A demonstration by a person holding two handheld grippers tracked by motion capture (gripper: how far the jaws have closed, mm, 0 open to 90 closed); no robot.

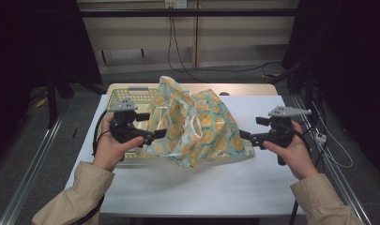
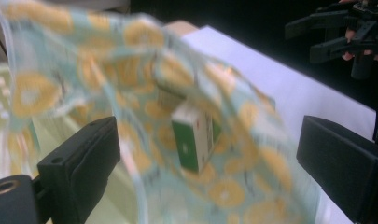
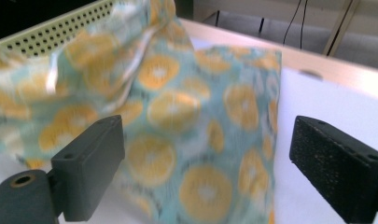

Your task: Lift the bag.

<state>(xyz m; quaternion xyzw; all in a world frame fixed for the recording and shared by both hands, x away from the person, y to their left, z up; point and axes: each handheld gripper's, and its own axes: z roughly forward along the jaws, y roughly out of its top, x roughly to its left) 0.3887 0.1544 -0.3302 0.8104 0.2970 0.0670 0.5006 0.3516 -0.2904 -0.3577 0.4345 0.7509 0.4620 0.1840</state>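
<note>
Both pairs of jaws stand wide apart with nothing pinched between the pads. The left gripper [image 1: 155, 134] sits at the 9 o'clock edge of the orange-slice print bag [image 1: 197, 124], its tips just beside the cloth; in the left gripper view the bag [image 2: 144, 107] billows between and beyond the open jaws, and a small green-and-white box [image 2: 196, 140] shows inside or against it, tilted; which of the two I cannot tell through the blur. The right gripper [image 1: 247, 137] points in from 3 o'clock, its tips just beside the bag's lower corner; in the right gripper view the cloth [image 3: 196, 140] hangs ahead of the jaws, apart from both pads.

The bag sits slumped at the middle of the white table [image 1: 272, 187], its left side lying over the pale yellow-green perforated basket [image 1: 124, 93] at 10 o'clock, with a white drawstring [image 1: 193, 123] trailing down its front.

As a judgement, the bag looks freshly let go, with the box already within; what is left seems to be taking a new hold, perhaps to close the drawstring or settle the bag in the basket
</note>
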